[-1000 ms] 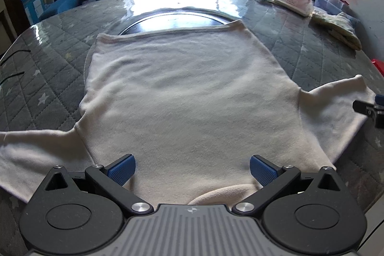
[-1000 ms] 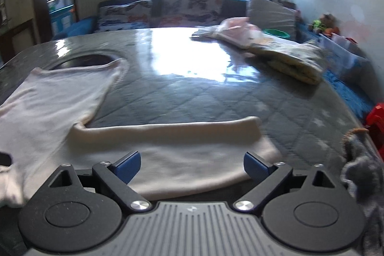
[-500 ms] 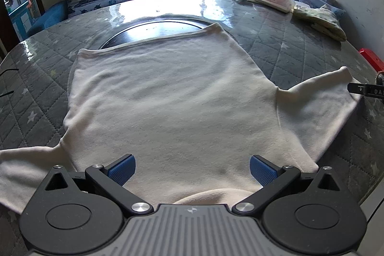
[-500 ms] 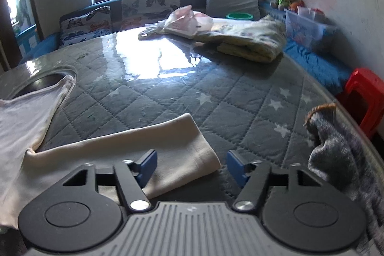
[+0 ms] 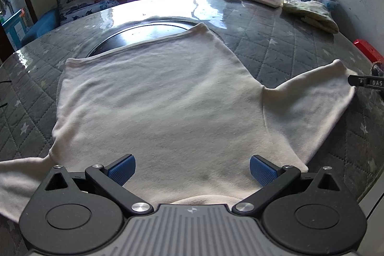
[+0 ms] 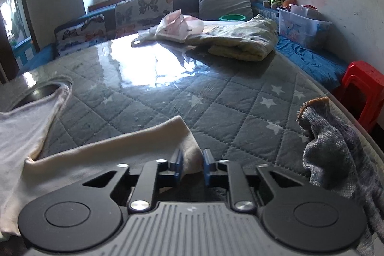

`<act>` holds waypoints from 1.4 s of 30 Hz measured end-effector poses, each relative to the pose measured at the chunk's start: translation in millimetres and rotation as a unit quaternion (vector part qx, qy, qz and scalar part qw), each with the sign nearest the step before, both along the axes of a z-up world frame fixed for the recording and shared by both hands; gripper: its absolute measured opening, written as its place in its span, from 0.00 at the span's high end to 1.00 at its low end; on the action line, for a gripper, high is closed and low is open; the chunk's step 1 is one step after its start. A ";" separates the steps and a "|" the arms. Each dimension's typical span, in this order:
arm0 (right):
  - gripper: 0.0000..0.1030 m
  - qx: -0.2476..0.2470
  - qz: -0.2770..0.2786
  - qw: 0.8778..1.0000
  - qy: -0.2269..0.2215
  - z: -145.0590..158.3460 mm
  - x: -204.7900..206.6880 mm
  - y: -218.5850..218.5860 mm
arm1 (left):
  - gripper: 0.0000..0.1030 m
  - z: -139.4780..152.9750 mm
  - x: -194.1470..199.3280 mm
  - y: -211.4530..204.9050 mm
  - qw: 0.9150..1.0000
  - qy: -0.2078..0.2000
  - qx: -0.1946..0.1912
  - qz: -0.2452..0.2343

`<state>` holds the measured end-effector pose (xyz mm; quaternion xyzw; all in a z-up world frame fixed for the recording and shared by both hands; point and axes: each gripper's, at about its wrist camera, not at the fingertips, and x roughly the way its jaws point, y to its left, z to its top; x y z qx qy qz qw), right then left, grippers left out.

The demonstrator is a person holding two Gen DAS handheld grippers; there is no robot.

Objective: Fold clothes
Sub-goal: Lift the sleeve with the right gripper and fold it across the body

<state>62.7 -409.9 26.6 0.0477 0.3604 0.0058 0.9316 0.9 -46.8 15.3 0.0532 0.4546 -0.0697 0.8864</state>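
A cream long-sleeved top (image 5: 163,97) lies flat on the grey quilted table (image 5: 283,40), its collar nearest me and both sleeves spread outward. My left gripper (image 5: 192,168) is open above the collar, touching nothing I can see. In the right wrist view my right gripper (image 6: 192,163) is shut on the cuff end of the right sleeve (image 6: 124,148). The right gripper's fingers (image 5: 364,82) also show in the left wrist view at the sleeve's tip.
A grey knitted garment (image 6: 336,152) hangs over the table's right edge. Folded yellowish cloth (image 6: 240,40) and a pink bag (image 6: 177,25) lie at the far side. A red stool (image 6: 364,85) stands right of the table. A dark round inset (image 5: 144,32) lies under the hem.
My right gripper has moved to the sleeve's cuff and closed on it. My left gripper has stayed open over the collar while its view tilted up slightly.
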 end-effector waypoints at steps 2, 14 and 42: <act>0.91 0.008 0.004 1.000 -0.011 5.4 -3.8 -0.2 | 0.00 -0.1 1.2 -3.6 1.000 -0.001 0.002 -0.004; 0.92 0.084 0.057 0.992 -0.072 63.9 -23.5 6.2 | 0.00 -3.4 1.1 -18.5 1.000 -0.003 0.008 -0.021; 0.92 0.090 0.140 0.974 -0.155 148.2 -33.4 52.5 | 0.00 -9.8 -4.0 -43.3 0.998 -0.002 -0.005 -0.066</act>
